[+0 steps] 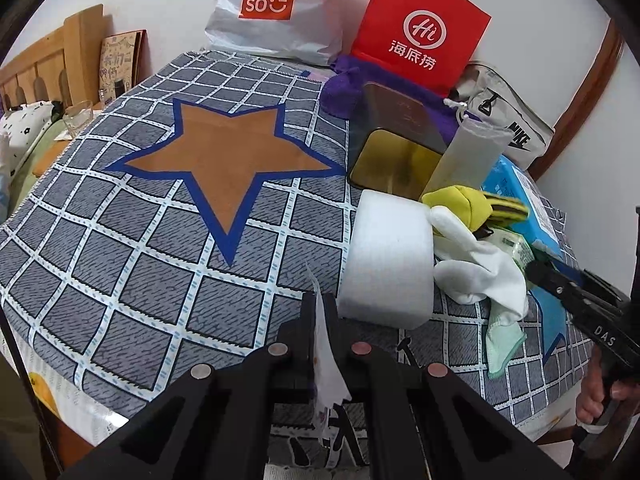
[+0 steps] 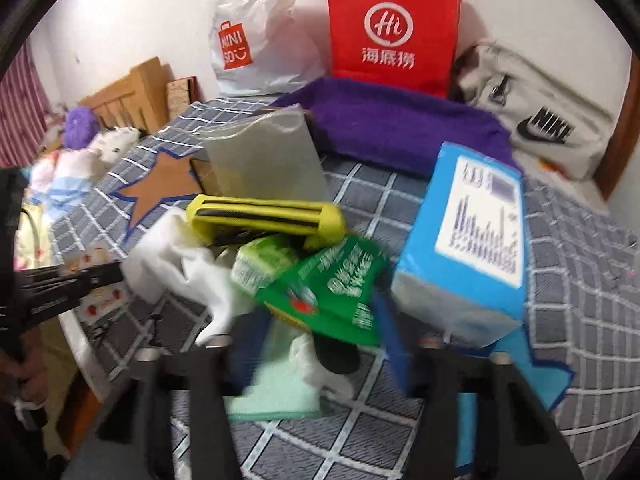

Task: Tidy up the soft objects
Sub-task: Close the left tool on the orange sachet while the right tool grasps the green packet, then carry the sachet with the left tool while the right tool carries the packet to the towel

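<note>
My left gripper (image 1: 320,304) is shut on a thin white torn sheet (image 1: 326,360) that stands up between its fingers, just left of a white paper roll (image 1: 386,256). To the right lies a pile with a yellow black-striped plush (image 2: 264,220), a white cloth (image 2: 176,264) and a mint-green cloth (image 2: 276,396). My right gripper (image 2: 316,344) is over this pile, and its blurred fingers press a green packet (image 2: 340,288) from both sides. In the left wrist view the right gripper (image 1: 534,268) reaches in from the right edge.
A blue box (image 2: 464,248), a grey pouch (image 2: 264,156), a gold tin (image 1: 392,152) and a purple towel (image 2: 400,128) crowd the back right. A red paper bag (image 1: 420,28), a white shopping bag (image 1: 272,8) and a grey Nike bag (image 2: 552,120) line the wall. A glass (image 1: 80,118) stands far left.
</note>
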A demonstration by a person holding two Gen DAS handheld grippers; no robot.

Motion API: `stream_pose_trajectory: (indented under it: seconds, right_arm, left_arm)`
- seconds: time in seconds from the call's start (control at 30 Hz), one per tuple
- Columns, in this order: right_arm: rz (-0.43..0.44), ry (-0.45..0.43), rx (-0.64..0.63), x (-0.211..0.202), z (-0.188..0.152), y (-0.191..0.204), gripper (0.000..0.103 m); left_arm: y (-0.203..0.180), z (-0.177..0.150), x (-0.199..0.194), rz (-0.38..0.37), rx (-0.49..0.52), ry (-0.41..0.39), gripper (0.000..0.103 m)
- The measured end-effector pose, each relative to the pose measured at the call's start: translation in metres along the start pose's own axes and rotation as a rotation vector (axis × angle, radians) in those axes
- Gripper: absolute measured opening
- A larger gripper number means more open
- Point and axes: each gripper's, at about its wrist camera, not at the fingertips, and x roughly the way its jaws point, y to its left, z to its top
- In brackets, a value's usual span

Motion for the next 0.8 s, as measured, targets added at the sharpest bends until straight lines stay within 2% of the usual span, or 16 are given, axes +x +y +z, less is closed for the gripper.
stream_pose_trajectory:
  seconds: [0.03, 0.13, 0.3, 0.43, 0.6, 0.8]
  right_arm:
    - [0.010, -0.009, 0.006, -0.004, -0.002, -0.002, 0.022]
    - [0.013, -0.034, -0.008, -0.014, -0.008, -0.002, 0.017]
    - [0.057, -0.061, 0.022, -0.031, -0.015, -0.010, 0.012]
    - [0.084, -0.078, 0.094, -0.051, -0.028, -0.031, 0.010]
    - [0.015, -0.056, 0.119, -0.064, -0.054, -0.057, 0.010]
    - [-0.010, 0.010, 0.171, -0.046, -0.085, -0.083, 0.014]
  left_arm:
    - [0.000, 0.000, 0.001, 0.001, 0.002, 0.004, 0.004]
    - [-0.001, 0.001, 0.003, 0.008, 0.007, 0.009, 0.004]
    - [-0.001, 0.002, 0.002, 0.018, 0.003, 0.011, 0.004]
    - [-0.002, 0.002, 0.002, 0.030, 0.001, 0.015, 0.004]
    - [-0.003, 0.001, 0.003, 0.050, -0.001, 0.020, 0.004]
    - [-0.005, 0.002, 0.006, 0.062, -0.005, 0.031, 0.004]
